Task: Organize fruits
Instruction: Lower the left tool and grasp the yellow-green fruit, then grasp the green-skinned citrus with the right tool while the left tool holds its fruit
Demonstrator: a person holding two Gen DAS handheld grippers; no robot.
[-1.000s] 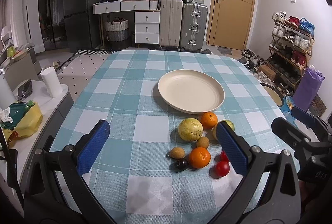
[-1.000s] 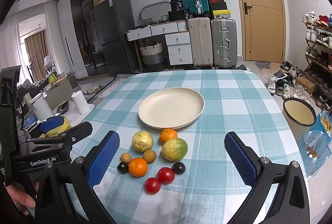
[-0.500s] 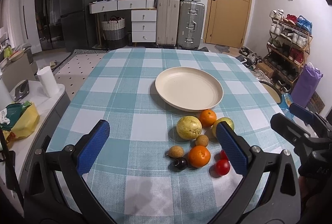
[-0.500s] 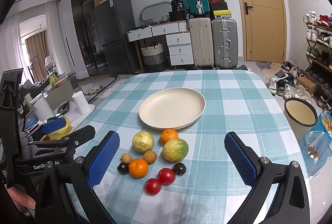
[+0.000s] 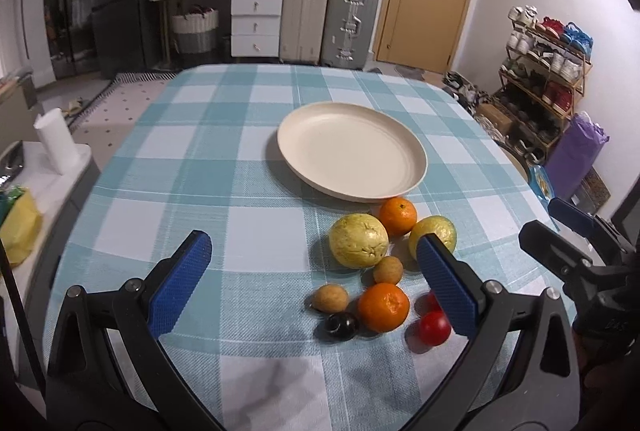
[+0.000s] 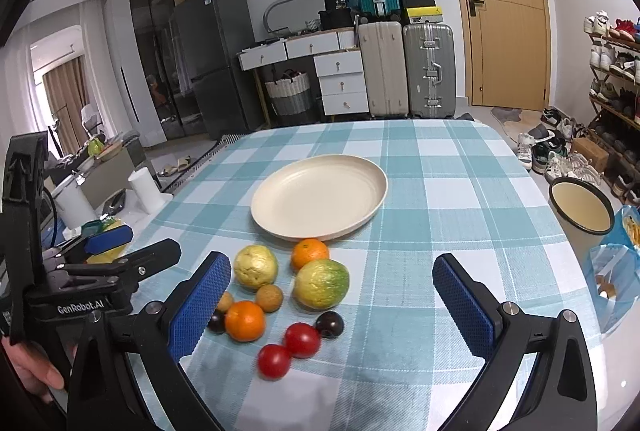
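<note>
A cream plate (image 5: 352, 151) (image 6: 320, 197) sits empty mid-table on the checked cloth. Just in front of it lies a cluster of fruit: a yellow guava (image 5: 359, 240) (image 6: 256, 266), a yellow-green fruit (image 6: 321, 283) (image 5: 434, 233), two oranges (image 5: 383, 307) (image 5: 398, 216), two small brown fruits (image 5: 330, 298) (image 5: 387, 270), dark plums (image 5: 341, 326) (image 6: 330, 324) and two red tomatoes (image 6: 302, 340) (image 6: 274, 360). My left gripper (image 5: 312, 283) hovers open over the fruit's left side. My right gripper (image 6: 332, 307) is open above the cluster, holding nothing.
A side counter at the table's left holds a paper roll (image 5: 56, 141) and a yellow bag (image 5: 18, 231). A round basin (image 6: 582, 207) and a snack bag (image 6: 616, 263) sit off the right edge. Suitcases (image 5: 350, 23), drawers and a shoe rack (image 5: 544, 63) stand beyond.
The left gripper has moved forward and lower, so the plate and fruit look larger. The right gripper has edged slightly closer. No fruit has moved.
</note>
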